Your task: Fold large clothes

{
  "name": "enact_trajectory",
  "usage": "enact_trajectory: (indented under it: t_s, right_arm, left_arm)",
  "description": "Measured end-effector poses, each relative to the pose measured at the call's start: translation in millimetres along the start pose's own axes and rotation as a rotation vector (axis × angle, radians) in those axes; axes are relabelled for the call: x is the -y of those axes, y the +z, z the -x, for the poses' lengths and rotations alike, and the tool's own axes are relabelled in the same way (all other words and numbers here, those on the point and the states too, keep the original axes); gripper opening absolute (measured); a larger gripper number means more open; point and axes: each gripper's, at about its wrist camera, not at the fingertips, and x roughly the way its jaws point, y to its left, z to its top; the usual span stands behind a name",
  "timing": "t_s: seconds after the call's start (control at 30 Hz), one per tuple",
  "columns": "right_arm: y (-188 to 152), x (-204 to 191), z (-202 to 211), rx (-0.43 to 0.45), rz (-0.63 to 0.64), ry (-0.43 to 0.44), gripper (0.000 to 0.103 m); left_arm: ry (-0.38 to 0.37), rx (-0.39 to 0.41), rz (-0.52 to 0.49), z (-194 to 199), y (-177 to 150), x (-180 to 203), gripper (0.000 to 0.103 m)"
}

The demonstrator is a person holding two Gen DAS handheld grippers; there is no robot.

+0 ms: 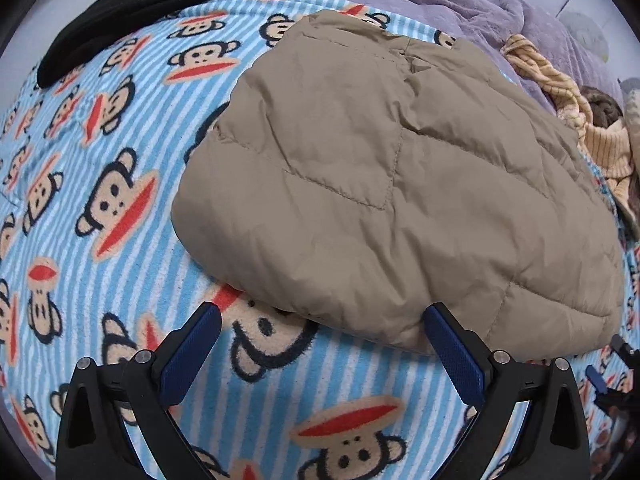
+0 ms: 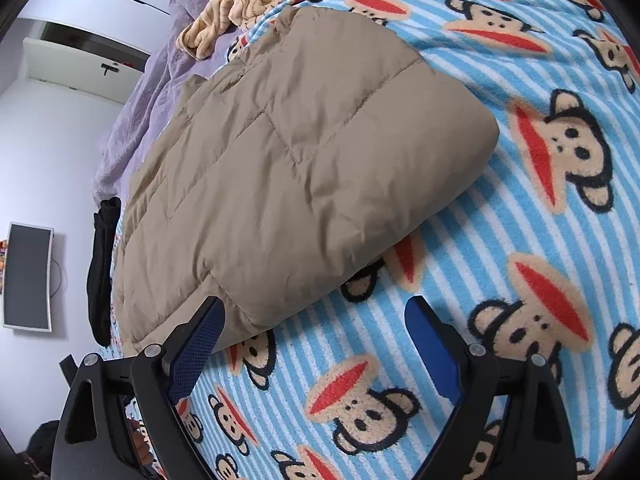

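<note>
A tan quilted jacket (image 1: 400,184) lies folded into a thick bundle on a blue-striped blanket with monkey faces (image 1: 120,208). My left gripper (image 1: 322,320) hovers over the bundle's near edge, jaws wide open, and the jacket's rim lies between the blue pads (image 1: 188,356) without being pressed. In the right wrist view the same jacket (image 2: 300,168) stretches away to the upper left. My right gripper (image 2: 316,304) stands open at its near corner. Its left fingertip overlaps the fabric's edge and its right finger (image 2: 432,344) is over bare blanket (image 2: 500,220).
A black garment (image 1: 160,4) lies at the far left of the bed. Yellow knitted clothes (image 1: 572,112) and a purple cover (image 1: 460,4) lie beyond the jacket. In the right wrist view the bed's edge drops off at left, where a wall monitor (image 2: 28,276) and a black garment (image 2: 102,264) show.
</note>
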Motion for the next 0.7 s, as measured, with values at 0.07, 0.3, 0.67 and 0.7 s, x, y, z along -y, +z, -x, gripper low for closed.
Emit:
enact_trajectory:
  t_s: [0.07,0.3,0.67,0.7]
  right_arm:
    - [1.6,1.3,-4.4,-0.007,-0.019,0.015,0.093]
    - [6.3,5.8,-13.3,-0.006,-0.097,0.104,0.103]
    - [26.8,10.6,-35.8,-0.031,-0.194,0.205,0.103]
    - [29.1,9.7,-40.2,-0.038,-0.202,0.221,0.103]
  left_arm:
    - [-0.057,0.0,0.046,-0.3,-1.8,-7.9,0.102]
    - [-0.211,-0.013,0.147,-7.7,-1.7,-29.8,0.102]
    - [-0.474,-0.085,0.249,-45.5,9.5,-28.6,0.102]
    - [-0.482,-0.082,0.256,-48.4,14.3,-24.4,0.102]
